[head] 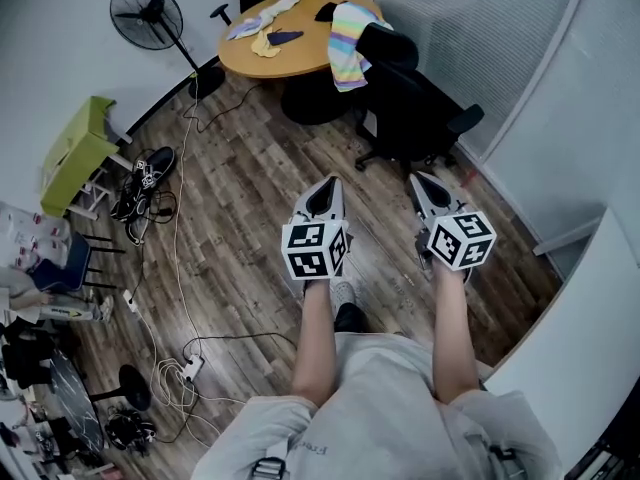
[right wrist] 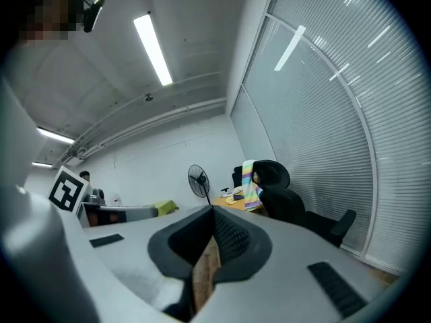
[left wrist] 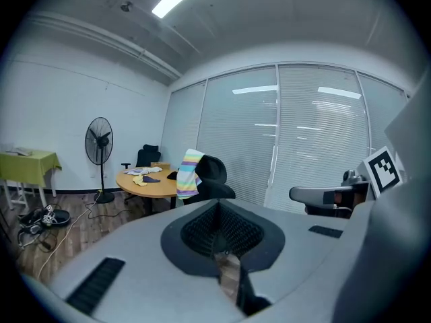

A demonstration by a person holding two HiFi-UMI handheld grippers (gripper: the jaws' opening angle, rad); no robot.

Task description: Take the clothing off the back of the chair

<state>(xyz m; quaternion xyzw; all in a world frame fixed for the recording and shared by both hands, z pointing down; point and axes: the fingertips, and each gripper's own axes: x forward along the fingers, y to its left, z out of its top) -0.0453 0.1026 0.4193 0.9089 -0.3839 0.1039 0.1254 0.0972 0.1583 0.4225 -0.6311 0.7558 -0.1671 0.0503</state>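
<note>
Bare floor point(head: 260, 198) lies open up to the chair point(head: 410, 108); the round table point(head: 300, 56) seemingly crowds its back.

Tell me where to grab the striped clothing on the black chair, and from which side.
Probably pinch the striped clothing just below its fold over the back of the black chair, coming from the side of the round table. Most of the cloth hangs free there, so it can lift up and off.

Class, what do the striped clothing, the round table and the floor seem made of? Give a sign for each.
Clothing: soft matte fabric; it drapes limp over the chair.
Table: smooth wood or laminate; even tan top.
Floor: wood-look planks, maybe laminate; grained strips, faint sheen.
</note>
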